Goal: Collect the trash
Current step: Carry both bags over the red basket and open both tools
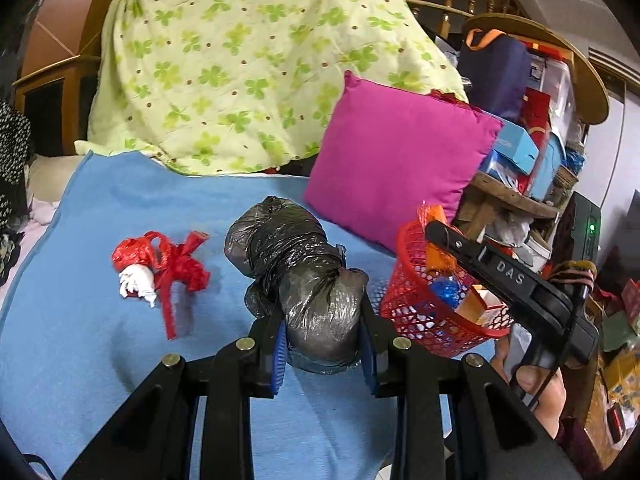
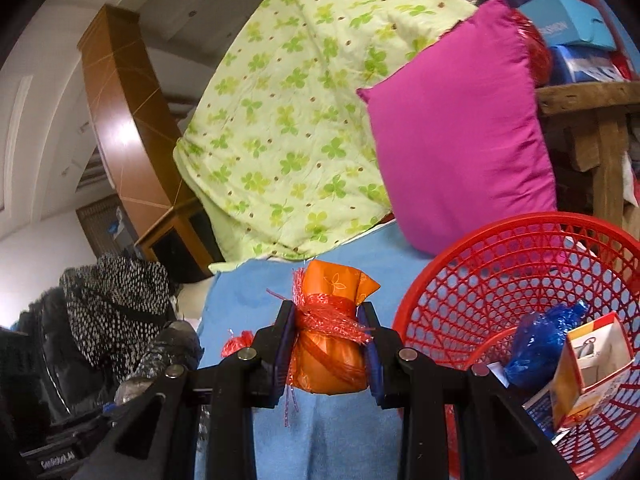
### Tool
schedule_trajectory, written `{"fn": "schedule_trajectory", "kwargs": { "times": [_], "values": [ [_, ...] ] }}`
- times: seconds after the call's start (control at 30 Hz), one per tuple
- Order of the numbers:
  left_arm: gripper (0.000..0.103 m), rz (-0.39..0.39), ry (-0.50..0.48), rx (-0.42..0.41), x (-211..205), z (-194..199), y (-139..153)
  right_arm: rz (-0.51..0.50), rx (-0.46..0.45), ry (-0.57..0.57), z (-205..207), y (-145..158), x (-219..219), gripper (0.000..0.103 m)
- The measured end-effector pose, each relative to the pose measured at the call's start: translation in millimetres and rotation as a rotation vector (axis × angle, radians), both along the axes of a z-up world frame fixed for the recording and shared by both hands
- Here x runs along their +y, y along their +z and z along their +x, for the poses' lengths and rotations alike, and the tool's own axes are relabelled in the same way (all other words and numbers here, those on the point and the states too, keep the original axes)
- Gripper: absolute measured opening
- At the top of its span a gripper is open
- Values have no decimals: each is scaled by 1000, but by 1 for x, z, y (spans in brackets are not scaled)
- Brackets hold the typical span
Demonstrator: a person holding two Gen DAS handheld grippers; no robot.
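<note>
Clamping a grey-black plastic bundle (image 1: 320, 300) between its blue pads, the left gripper (image 1: 326, 344) holds it above the blue blanket (image 1: 100, 352) on the bed. The right gripper (image 2: 329, 354) is closed on an orange packet (image 2: 332, 344) wrapped in red netting, just left of the red mesh basket (image 2: 520, 256). A blue wrapper (image 2: 540, 348) and a small carton (image 2: 588, 372) lie in the basket. Farther left on the blanket sits a red-and-white bundle (image 1: 156, 268). A magenta pillow (image 1: 400, 156) leans at the far side.
</note>
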State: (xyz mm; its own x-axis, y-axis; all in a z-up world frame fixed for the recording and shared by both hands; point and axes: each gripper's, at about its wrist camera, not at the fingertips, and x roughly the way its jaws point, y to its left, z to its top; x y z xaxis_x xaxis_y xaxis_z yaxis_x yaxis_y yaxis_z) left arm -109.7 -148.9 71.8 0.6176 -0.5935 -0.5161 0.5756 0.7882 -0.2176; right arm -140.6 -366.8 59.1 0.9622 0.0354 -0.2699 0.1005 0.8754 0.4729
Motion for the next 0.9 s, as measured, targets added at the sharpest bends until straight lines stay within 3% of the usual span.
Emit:
{"fn": "schedule_trajectory", "kwargs": {
  "times": [0.4, 0.9],
  "values": [
    [32, 24, -44, -23, -33, -10, 8, 53, -43, -53, -21, 3, -31, 34],
    [32, -18, -154, -35, -79, -21, 27, 108, -63, -158, -54, -3, -80, 34]
  ]
}}
